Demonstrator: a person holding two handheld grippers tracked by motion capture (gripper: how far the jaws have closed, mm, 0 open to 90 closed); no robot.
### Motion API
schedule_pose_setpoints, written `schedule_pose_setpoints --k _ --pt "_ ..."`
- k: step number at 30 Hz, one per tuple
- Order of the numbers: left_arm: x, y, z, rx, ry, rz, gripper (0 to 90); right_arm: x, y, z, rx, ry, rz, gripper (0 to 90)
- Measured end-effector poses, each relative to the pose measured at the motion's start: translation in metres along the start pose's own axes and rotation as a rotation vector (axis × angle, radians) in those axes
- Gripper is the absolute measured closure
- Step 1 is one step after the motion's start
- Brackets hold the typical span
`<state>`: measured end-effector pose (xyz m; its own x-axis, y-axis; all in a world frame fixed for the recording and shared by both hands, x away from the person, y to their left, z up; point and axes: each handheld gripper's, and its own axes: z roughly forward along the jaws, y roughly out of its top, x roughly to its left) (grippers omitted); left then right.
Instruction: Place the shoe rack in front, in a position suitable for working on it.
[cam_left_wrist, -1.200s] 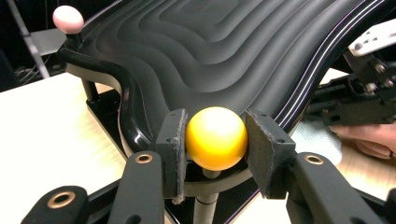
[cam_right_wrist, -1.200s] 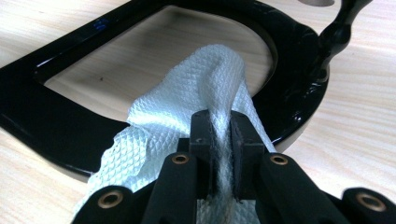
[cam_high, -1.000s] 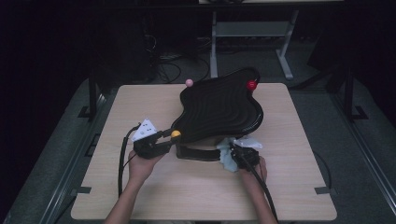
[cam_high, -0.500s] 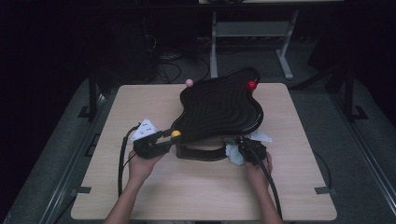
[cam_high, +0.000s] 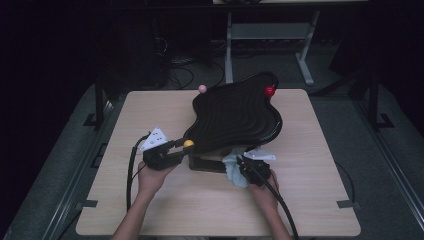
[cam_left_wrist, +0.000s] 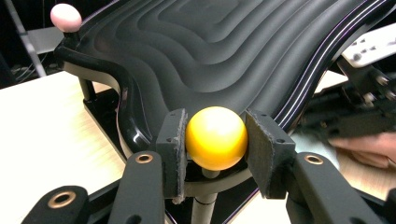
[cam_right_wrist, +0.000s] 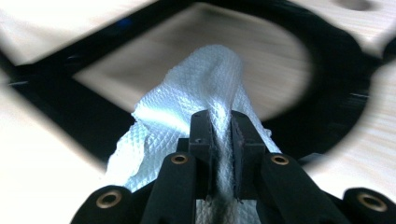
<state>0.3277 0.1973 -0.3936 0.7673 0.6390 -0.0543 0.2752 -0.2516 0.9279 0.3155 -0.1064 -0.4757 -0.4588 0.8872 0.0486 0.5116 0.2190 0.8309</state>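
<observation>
High view: my left gripper (cam_high: 186, 147) pinches the yellow ball knob (cam_high: 188, 144) at the near edge of the tilted black wavy tray (cam_high: 235, 112); my right gripper (cam_high: 243, 164) sits under that edge. Left gripper view: pads (cam_left_wrist: 173, 140) press the knob between them. Right gripper view: my jaws are clamped on the white cloth (cam_right_wrist: 187, 107), which bunches just ahead over the black base frame (cam_right_wrist: 70, 107).

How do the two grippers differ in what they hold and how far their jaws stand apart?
The left gripper clamps a hard yellow ball at the black wavy tray's edge, jaws well apart. The right gripper pinches a limp white cloth, jaws nearly together, beside the tray's base. Both have padded black jaws shut on something.
</observation>
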Motion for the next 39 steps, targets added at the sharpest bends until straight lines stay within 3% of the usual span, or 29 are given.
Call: schedule_pose_setpoints --k 2,3,5,7,8,9,12,14,18,19,21,23,25,30,31,33,35,36,37,39 --pt "0.0 0.0 0.0 0.003 0.001 0.001 59.9 0.003 0.001 0.0 0.011 0.011 -0.032 80.3" --pt "0.0 0.0 0.0 0.003 -0.001 0.0 60.0 0.0 0.002 0.0 0.013 0.002 -0.024 80.3" --pt "-0.001 0.0 0.0 0.002 -0.006 0.0 60.0 -0.011 0.001 -0.001 0.005 -0.054 0.007 80.3" --pt "-0.002 0.001 0.001 0.003 -0.007 0.003 60.0 -0.019 -0.001 -0.002 -0.004 -0.054 0.068 80.3" --pt "-0.002 0.001 0.001 0.004 -0.007 0.007 60.0 -0.018 -0.002 -0.003 -0.007 -0.059 0.071 80.3" --pt "-0.002 0.001 0.001 0.004 -0.008 0.008 60.0 -0.014 -0.002 -0.003 -0.004 -0.072 0.052 80.3" --pt "-0.002 0.001 0.001 0.004 -0.009 0.003 60.0 0.0 -0.002 -0.003 0.005 -0.049 -0.001 80.4" --pt "-0.002 0.001 0.001 0.005 -0.01 0.003 60.0 0.001 0.0 -0.004 0.021 -0.057 -0.038 80.4" --pt "-0.004 0.001 0.002 0.005 -0.008 0.007 60.0 -0.007 0.0 -0.003 0.016 -0.075 0.019 80.4" --pt "-0.003 0.001 0.002 0.006 -0.011 0.005 60.0 -0.003 0.0 -0.003 0.015 -0.08 0.014 80.4" --pt "-0.003 0.001 0.002 0.005 -0.013 0.006 60.0 0.006 0.0 -0.002 0.015 -0.045 0.008 80.4" --pt "-0.003 0.001 0.001 0.007 -0.014 0.005 60.0 0.015 0.001 -0.001 0.02 -0.007 -0.041 80.3" --pt "-0.003 0.001 0.001 0.008 -0.014 0.005 60.0 0.016 0.002 -0.002 0.031 -0.008 -0.062 80.3" --pt "-0.005 0.001 0.002 0.007 -0.012 0.008 60.0 0.003 -0.001 -0.006 0.022 -0.057 0.013 80.2" --pt "-0.005 0.001 0.002 0.007 -0.013 0.007 60.0 0.006 -0.002 -0.005 0.015 -0.058 0.004 80.2" --pt "-0.005 0.002 0.002 0.007 -0.012 0.008 60.1 0.017 -0.003 -0.005 0.012 -0.016 -0.011 80.2" --pt "-0.005 0.001 0.002 0.007 -0.013 0.005 60.0 0.03 -0.002 -0.003 0.014 0.024 -0.058 80.2" --pt "-0.005 0.001 0.002 0.008 -0.014 0.004 60.1 0.034 -0.001 -0.003 0.018 0.019 -0.088 80.2" --pt "-0.005 0.001 0.002 0.007 -0.015 0.004 60.0 0.034 0.0 -0.003 0.023 0.018 -0.094 80.3" --pt "-0.005 0.001 0.002 0.009 -0.017 0.007 60.0 0.024 -0.001 -0.004 0.019 -0.005 -0.061 80.4"
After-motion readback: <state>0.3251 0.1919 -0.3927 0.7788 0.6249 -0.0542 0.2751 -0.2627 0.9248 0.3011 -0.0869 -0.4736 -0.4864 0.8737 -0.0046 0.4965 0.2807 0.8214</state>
